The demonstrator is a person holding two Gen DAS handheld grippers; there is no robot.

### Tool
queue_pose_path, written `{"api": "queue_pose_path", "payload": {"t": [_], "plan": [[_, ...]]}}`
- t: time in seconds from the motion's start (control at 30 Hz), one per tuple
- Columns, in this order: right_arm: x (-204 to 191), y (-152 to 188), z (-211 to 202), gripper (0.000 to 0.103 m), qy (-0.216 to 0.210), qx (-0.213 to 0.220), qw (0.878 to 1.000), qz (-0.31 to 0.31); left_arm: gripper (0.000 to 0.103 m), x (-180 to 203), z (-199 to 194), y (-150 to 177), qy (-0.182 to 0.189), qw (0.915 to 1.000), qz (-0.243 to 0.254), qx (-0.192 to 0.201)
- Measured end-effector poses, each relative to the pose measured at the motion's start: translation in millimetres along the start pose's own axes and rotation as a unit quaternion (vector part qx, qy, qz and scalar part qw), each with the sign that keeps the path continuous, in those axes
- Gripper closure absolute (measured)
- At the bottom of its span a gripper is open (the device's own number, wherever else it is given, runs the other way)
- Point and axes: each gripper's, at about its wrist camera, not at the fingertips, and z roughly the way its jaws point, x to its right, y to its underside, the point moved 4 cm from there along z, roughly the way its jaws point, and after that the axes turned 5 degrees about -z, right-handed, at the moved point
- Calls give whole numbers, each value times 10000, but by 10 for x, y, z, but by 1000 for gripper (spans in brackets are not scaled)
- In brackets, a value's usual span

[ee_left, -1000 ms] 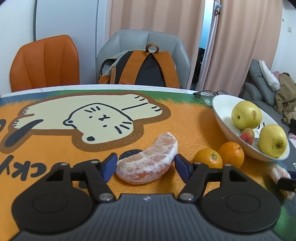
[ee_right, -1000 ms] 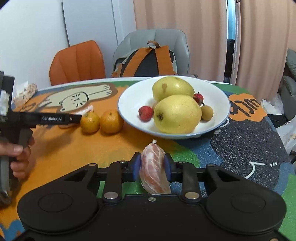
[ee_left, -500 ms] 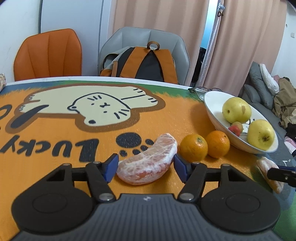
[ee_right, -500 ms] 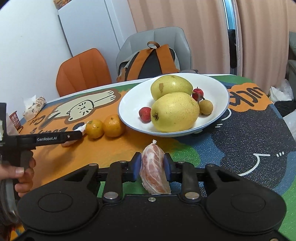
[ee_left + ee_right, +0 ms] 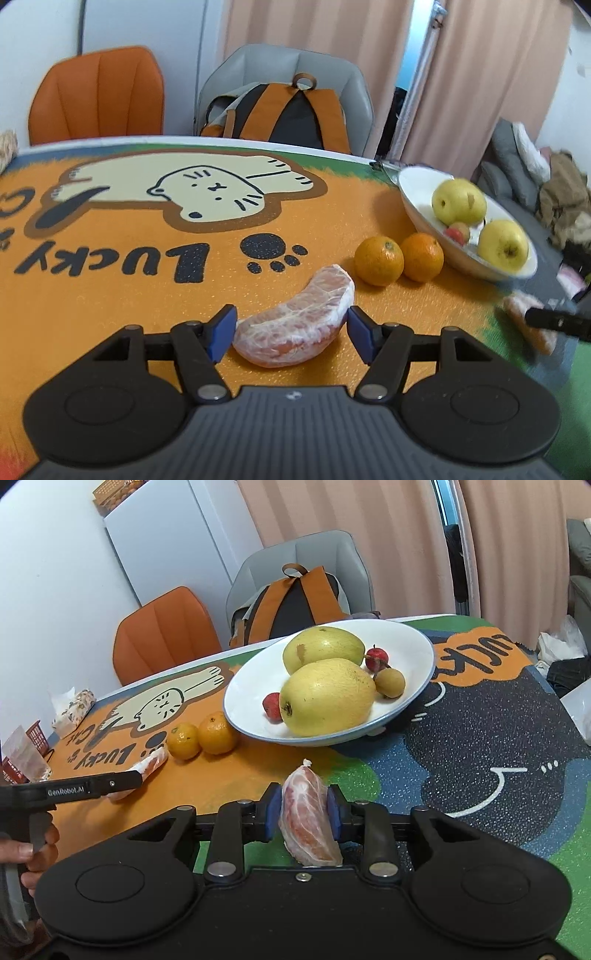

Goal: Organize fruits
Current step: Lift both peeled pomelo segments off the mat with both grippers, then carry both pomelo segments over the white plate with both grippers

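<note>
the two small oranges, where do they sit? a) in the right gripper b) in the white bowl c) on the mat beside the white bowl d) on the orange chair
c: the two small oranges lie on the orange part of the mat, just outside the rim of the white bowl.

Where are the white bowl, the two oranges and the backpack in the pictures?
white bowl (image 5: 413, 642): right wrist view, bare inner wall near the far rim.
oranges (image 5: 217, 732): right wrist view, middle of the orange nearer the bowl.
backpack (image 5: 291, 110): left wrist view, dark front panel between the orange straps.
</note>
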Motion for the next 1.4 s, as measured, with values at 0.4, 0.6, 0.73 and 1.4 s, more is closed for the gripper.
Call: {"api": "queue_pose_path", "payload": {"t": [0.4, 0.6, 0.73, 1.4], "plan": [[-189, 114, 104, 63, 389, -1, 9976, -573, 38, 114, 20, 91, -305, 9982, 491, 171], [-234, 113, 110, 63, 507, -60, 9960, -738, 40, 63, -12, 66, -173, 9993, 269, 171], [-190, 52, 54, 71, 267, -7, 9986, -460, 41, 29, -42, 41, 38, 9999, 27, 115], [-224, -225, -185, 77, 43, 417, 9985, -352, 41, 86, -335, -189, 272, 9984, -220, 455]]}}
